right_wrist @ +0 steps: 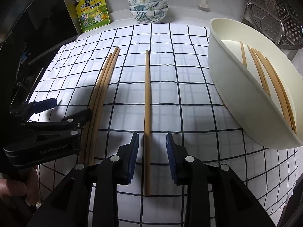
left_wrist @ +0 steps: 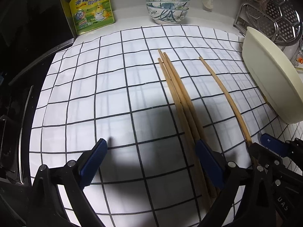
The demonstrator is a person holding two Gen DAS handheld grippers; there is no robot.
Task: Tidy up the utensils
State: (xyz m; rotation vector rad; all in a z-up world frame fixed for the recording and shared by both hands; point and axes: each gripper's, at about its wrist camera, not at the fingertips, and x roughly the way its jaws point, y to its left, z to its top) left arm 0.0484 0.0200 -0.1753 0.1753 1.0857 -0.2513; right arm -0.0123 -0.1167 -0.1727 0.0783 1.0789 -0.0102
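Observation:
Three wooden chopsticks (left_wrist: 177, 87) lie bundled side by side on the checked cloth (left_wrist: 106, 87); they also show in the right wrist view (right_wrist: 102, 83). A single chopstick (right_wrist: 147, 94) lies apart to their right, also in the left wrist view (left_wrist: 223, 92). My right gripper (right_wrist: 152, 141) is open, its jaws on either side of the single chopstick's near end. My left gripper (left_wrist: 151, 147) is open and empty, its right finger (left_wrist: 206, 157) beside the bundle. A cream tub (right_wrist: 246, 94) at the right holds several more chopsticks (right_wrist: 269, 75).
A yellow seasoning pouch (left_wrist: 90, 7) and stacked floral bowls (left_wrist: 167, 6) stand at the back wall. A metal steamer rack (left_wrist: 272, 13) stands behind the tub. A dark stove (left_wrist: 22, 60) borders the cloth on the left.

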